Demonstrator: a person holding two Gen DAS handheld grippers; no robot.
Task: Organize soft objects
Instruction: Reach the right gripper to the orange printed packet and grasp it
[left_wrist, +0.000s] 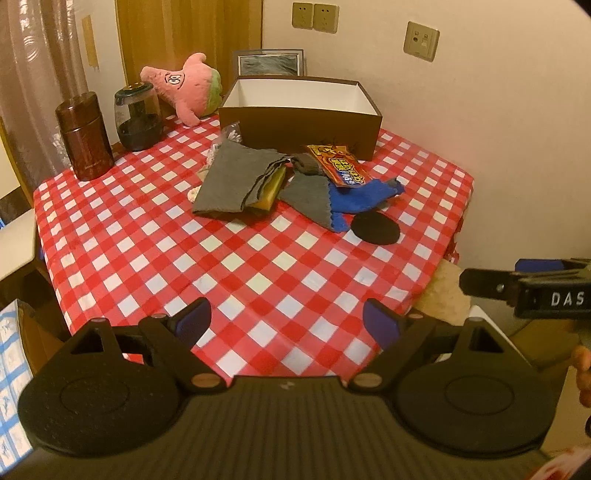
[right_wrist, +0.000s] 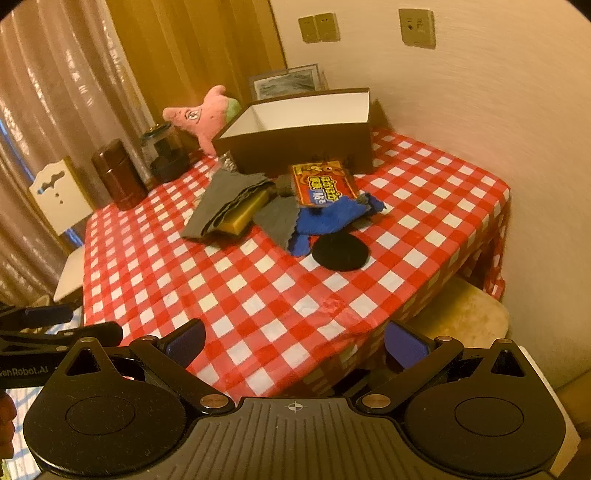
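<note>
A pile of soft things lies mid-table before an open brown box (left_wrist: 295, 125) (right_wrist: 295, 142): a folded grey cloth (left_wrist: 232, 181) (right_wrist: 221, 206) over a yellow sponge (left_wrist: 271, 190) (right_wrist: 245, 216), a blue cloth (left_wrist: 365, 197) (right_wrist: 328, 218), a black round pad (left_wrist: 375, 228) (right_wrist: 340, 251) and an orange snack packet (left_wrist: 338, 166) (right_wrist: 321, 184). A pink plush star (left_wrist: 188, 86) (right_wrist: 201, 114) rests left of the box. My left gripper (left_wrist: 288, 325) hangs open over the table's near edge. My right gripper (right_wrist: 295, 345) is open too, with nothing between its fingers.
A red-and-white checked cloth covers the table (left_wrist: 258, 266) (right_wrist: 258, 295). A brown canister (left_wrist: 83, 134) (right_wrist: 118, 173) and a dark glass jar (left_wrist: 138, 116) (right_wrist: 166, 155) stand at the far left. A white chair (right_wrist: 62, 199) is left, a cushioned stool (right_wrist: 461, 314) right, the wall close behind.
</note>
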